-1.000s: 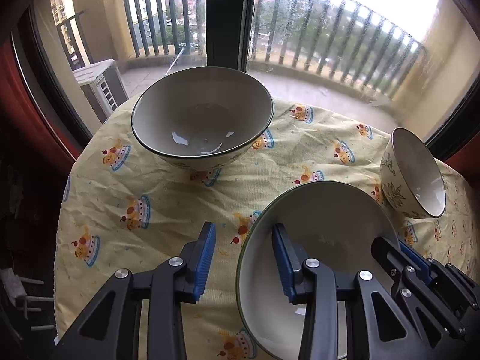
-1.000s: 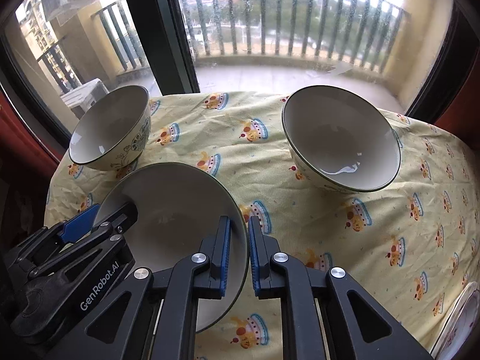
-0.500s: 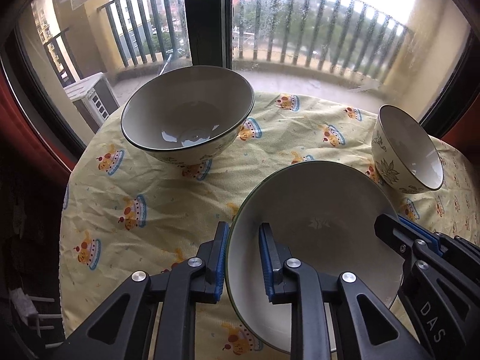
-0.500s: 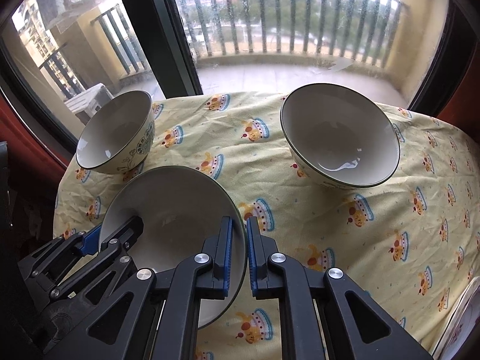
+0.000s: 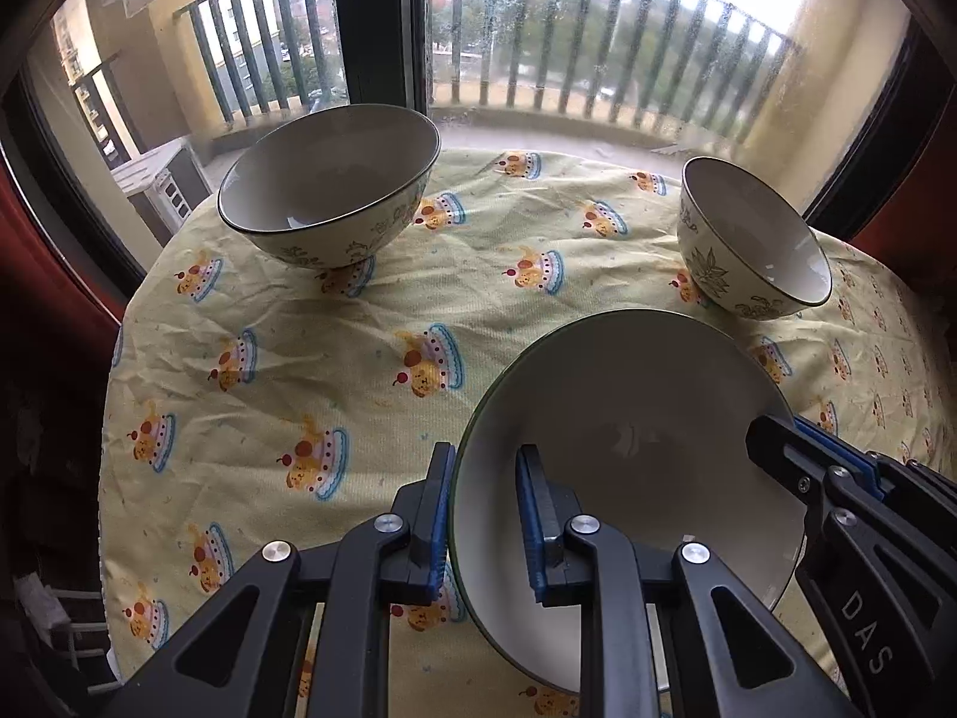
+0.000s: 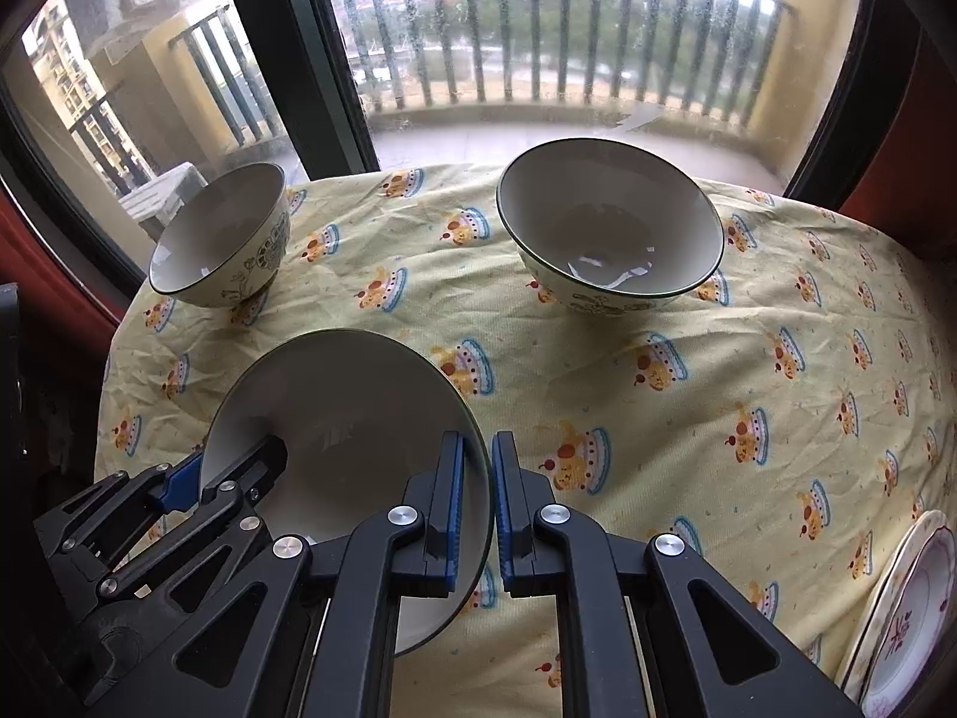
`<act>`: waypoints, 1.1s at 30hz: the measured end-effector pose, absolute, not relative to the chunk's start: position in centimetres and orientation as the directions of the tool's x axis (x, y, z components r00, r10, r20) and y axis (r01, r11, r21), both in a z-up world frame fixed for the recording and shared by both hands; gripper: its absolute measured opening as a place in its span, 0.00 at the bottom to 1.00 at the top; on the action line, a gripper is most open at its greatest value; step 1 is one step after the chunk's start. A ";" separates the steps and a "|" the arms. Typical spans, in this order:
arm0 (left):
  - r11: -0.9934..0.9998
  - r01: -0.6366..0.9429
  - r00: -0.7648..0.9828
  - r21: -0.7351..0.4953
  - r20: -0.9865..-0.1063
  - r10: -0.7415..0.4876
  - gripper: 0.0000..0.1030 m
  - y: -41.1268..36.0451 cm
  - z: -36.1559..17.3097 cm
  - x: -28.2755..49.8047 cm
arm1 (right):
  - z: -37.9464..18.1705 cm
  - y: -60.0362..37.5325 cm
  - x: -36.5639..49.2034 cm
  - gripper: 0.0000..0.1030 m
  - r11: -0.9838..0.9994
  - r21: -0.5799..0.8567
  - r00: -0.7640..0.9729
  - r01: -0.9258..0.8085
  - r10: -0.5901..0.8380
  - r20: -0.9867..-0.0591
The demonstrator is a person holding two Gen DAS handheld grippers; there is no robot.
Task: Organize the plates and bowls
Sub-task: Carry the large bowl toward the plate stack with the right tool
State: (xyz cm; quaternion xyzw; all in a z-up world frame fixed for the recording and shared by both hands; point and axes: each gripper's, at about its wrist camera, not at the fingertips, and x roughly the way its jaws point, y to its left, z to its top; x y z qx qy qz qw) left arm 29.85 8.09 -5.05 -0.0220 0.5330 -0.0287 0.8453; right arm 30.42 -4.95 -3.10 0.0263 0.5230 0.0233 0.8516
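Both grippers hold one wide grey-white bowl (image 5: 628, 449) with a dark green rim, lifted above the table. My left gripper (image 5: 481, 514) is shut on its left rim. My right gripper (image 6: 477, 496) is shut on its right rim; the bowl also shows in the right wrist view (image 6: 347, 419). A large bowl (image 5: 329, 185) stands at the back, seen too in the right wrist view (image 6: 610, 227). A smaller leaf-patterned bowl (image 5: 753, 239) stands at the other back side, also in the right wrist view (image 6: 221, 239).
A round table carries a yellow cake-print cloth (image 5: 335, 371). A flowered white plate (image 6: 909, 604) sits at the table's near right edge. A window with a dark frame post (image 6: 299, 54) and a balcony railing stand right behind the table.
The left jaws closed onto the bowl's left rim. Both grippers rose and drew back with the bowl; the two bowls on the table did not move.
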 end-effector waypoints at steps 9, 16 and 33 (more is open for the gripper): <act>0.996 0.065 0.435 -0.061 -0.897 -0.083 0.18 4.7 -4.0 26.5 | -2.5 -8.5 26.4 0.12 0.997 0.078 0.455 0.026 0.058 -0.889; 0.994 0.089 0.422 -0.069 -0.901 -0.101 0.18 1.1 -3.6 23.9 | -2.1 -12.1 23.4 0.12 0.996 0.075 0.449 0.047 0.046 -0.892; 0.996 0.057 0.390 -0.068 -0.917 -0.085 0.18 -8.1 -3.4 17.9 | -2.3 -21.6 17.1 0.12 0.994 0.097 0.411 0.054 0.067 -0.909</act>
